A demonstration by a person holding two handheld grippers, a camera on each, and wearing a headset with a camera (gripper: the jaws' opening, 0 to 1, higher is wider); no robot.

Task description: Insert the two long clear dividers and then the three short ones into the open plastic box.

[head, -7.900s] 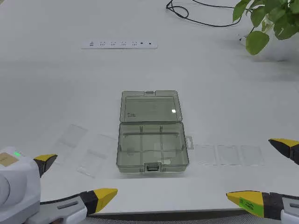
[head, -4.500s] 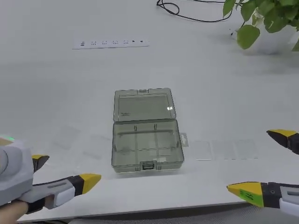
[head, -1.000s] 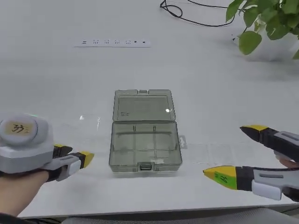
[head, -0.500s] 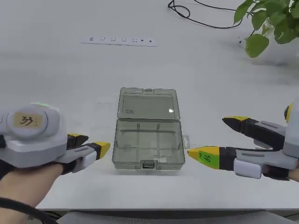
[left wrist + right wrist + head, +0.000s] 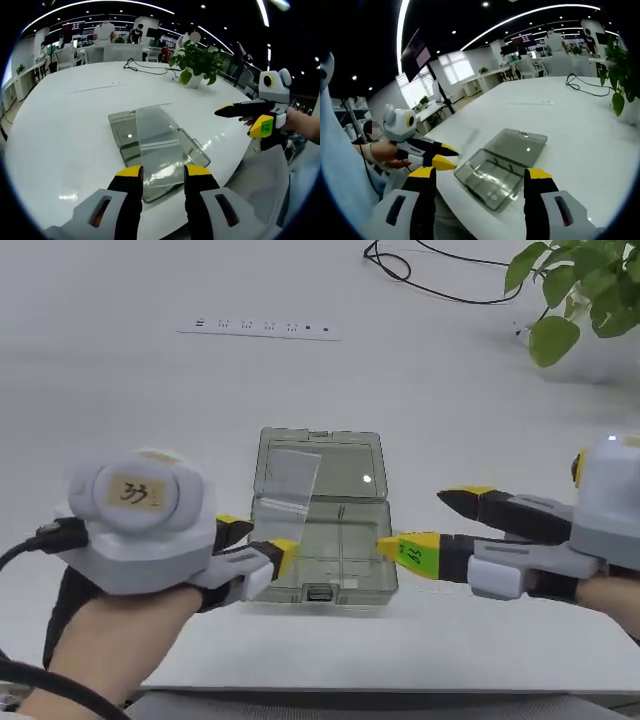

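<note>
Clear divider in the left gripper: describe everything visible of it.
The clear divider is a thin, flat, rectangular sheet of glossy transparent plastic, and the box shows through it. The left gripper clamps its near end between yellow-tipped jaws, which appear to press on its two side edges. It is held clear of the table, tilted, with its far end reaching up over the open plastic box. Nothing else touches it, and it is not yet slotted in.

You face a white worktop [image 5: 120, 390] with a power strip [image 5: 258, 329], black cable [image 5: 400, 275] and plant [image 5: 590, 290]; across the room, what may be windows [image 5: 455, 67] under curved ceiling lights [image 5: 402, 30].
</note>
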